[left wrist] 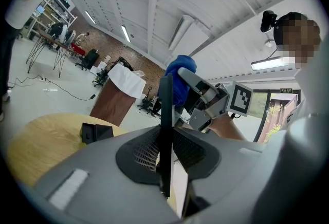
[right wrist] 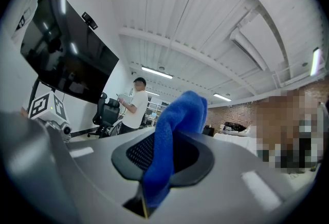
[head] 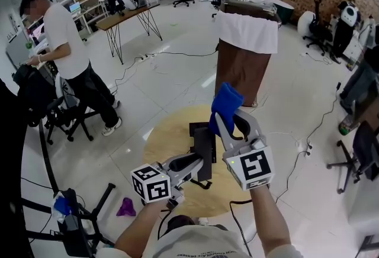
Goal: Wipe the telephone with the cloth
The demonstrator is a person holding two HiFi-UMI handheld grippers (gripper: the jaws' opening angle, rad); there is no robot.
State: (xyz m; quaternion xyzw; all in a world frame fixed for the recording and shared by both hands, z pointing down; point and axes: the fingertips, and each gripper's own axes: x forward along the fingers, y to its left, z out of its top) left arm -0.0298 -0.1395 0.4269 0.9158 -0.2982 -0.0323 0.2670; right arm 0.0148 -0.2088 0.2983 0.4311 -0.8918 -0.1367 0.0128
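Observation:
The telephone (head: 205, 150) is a thin black slab, and my left gripper (head: 198, 166) is shut on it, holding it over the round wooden table (head: 169, 132). In the left gripper view the telephone (left wrist: 165, 107) stands edge-on between the jaws of the left gripper (left wrist: 165, 153). My right gripper (head: 230, 123) is shut on a blue cloth (head: 227, 103), just above and right of the telephone. The cloth (right wrist: 177, 120) hangs bunched out of the right gripper (right wrist: 163, 164). From the left gripper's side, the cloth (left wrist: 180, 79) sits right behind the telephone's top edge; whether they touch I cannot tell.
A small black stand (head: 197, 130) sits on the table, beyond the telephone. Past the table is a brown pedestal draped with white fabric (head: 244, 35). A person (head: 68, 52) stands at the left by a chair. A purple rag (head: 125, 208) and cables lie on the floor.

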